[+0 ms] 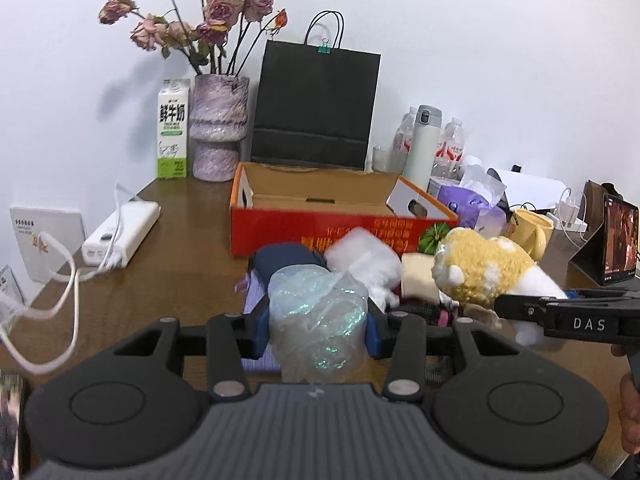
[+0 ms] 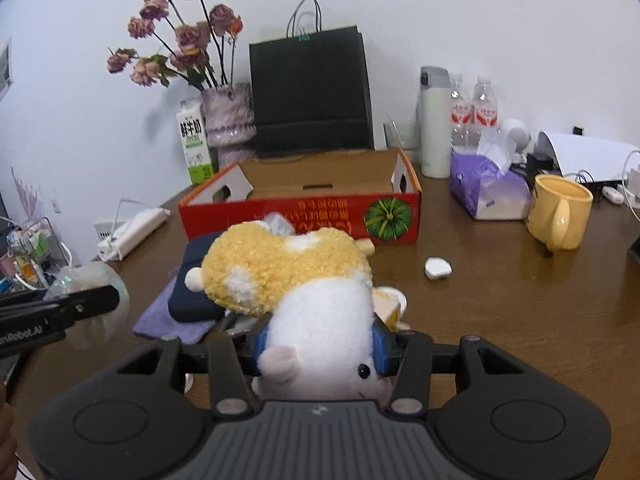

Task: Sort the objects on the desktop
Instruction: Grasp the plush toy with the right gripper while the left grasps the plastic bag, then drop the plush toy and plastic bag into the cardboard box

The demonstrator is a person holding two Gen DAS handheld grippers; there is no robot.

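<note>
The left gripper (image 1: 318, 330) is clenching a crumpled clear plastic bag (image 1: 318, 320), and its blue pads (image 1: 260, 328) are pressing on both sides of the bag. The bag is sitting above the pile of things in front of the red cardboard box (image 1: 320, 232). In this pile a dark blue pouch (image 1: 284, 258) is lying on a lilac cloth (image 1: 256, 300), and a white plastic packet (image 1: 364, 258) is resting just beside the pouch.

The right gripper (image 2: 320, 346) is grasping a plush toy (image 2: 288, 276) with a yellow back and a white belly. The blue pads (image 2: 382, 346) are squeezing the white part of the toy, and its head is pointing toward the camera. The toy is hanging above the table (image 2: 500, 320), near the front wall of the red box, and it is not touching the table. In the left wrist view the same toy is showing at the right, above the pile.

The red box is standing open on the brown table, and its inside looks empty as far as I can see. Behind it a black paper bag (image 1: 316, 108), a vase with dried roses (image 1: 218, 128) and a milk carton (image 1: 173, 128) are standing by the wall. At the right side a yellow mug (image 2: 558, 212) is standing near a purple tissue pack (image 2: 486, 186), and a small white object (image 2: 438, 268) is lying on the bare table, well apart from the box. A white power strip (image 1: 122, 234) is lying at the left.
</note>
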